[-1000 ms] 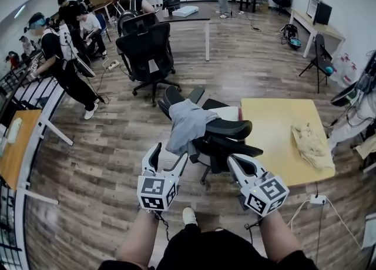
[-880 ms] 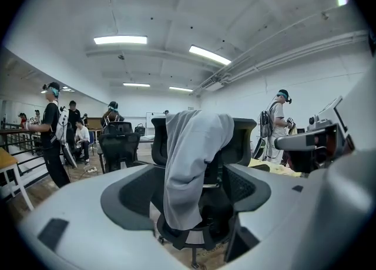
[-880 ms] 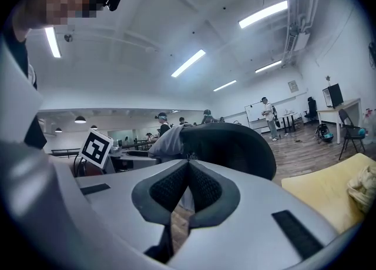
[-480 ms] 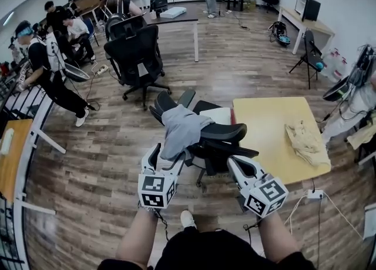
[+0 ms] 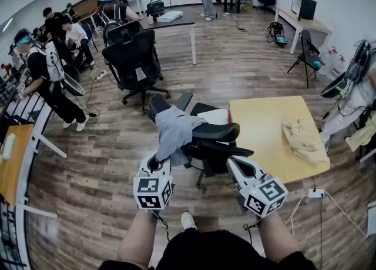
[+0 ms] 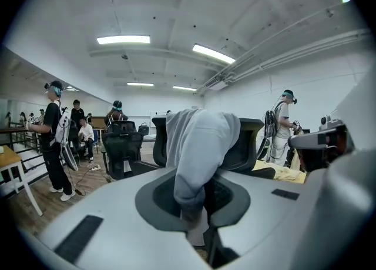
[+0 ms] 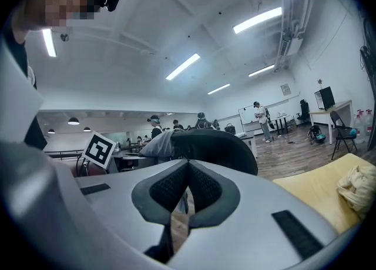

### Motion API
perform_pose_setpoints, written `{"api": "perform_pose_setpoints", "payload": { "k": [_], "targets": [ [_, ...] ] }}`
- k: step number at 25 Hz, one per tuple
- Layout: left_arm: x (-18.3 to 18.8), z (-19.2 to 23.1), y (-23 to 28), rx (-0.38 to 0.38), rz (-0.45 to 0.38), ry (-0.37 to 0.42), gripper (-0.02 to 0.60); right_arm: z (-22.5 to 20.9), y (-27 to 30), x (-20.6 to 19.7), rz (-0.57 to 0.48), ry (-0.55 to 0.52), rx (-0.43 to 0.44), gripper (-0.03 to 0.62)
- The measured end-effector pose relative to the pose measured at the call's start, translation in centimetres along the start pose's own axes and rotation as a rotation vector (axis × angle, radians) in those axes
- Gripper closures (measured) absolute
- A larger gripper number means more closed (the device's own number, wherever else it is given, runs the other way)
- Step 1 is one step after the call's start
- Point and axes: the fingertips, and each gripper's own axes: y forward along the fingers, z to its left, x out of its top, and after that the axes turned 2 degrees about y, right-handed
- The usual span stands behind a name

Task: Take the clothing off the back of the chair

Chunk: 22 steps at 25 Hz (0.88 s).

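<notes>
A black mesh office chair (image 5: 220, 132) is standing on the brown wood-plank floor (image 5: 100, 169), its back carrying a grey fabric garment (image 5: 173, 130) that is hanging draped over the top edge. Just beside it a yellow square-topped bench (image 5: 264, 139) is standing, with a crumpled cream cloth (image 5: 302, 141) lying near its right edge.

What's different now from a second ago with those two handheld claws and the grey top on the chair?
The left gripper has just been closing its jaws, which stood wide apart a second ago, and they now pinch the hanging lower edge of the grey top. The top is still draped over the chair back, not lifted. The right gripper stayed shut and empty beside it.
</notes>
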Motion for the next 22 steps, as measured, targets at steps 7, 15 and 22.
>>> {"api": "perform_pose_setpoints", "payload": {
  "k": [7,15,22],
  "targets": [
    [0.7,-1.4,-2.2,0.031,-0.013,-0.028,0.532,0.3,-1.9,0.4,-0.012,-0.002,0.034,0.582],
    [1.3,-4.0,-6.5,0.079,-0.034,-0.024,0.534,1.8,-4.7,0.6,-0.017,-0.020,0.103,0.582],
    [0.6,-6.2,-11.8,0.145,-0.051,-0.041,0.534,3.7,-7.4,0.0,-0.002,-0.039,0.174,0.582]
  ]
}}
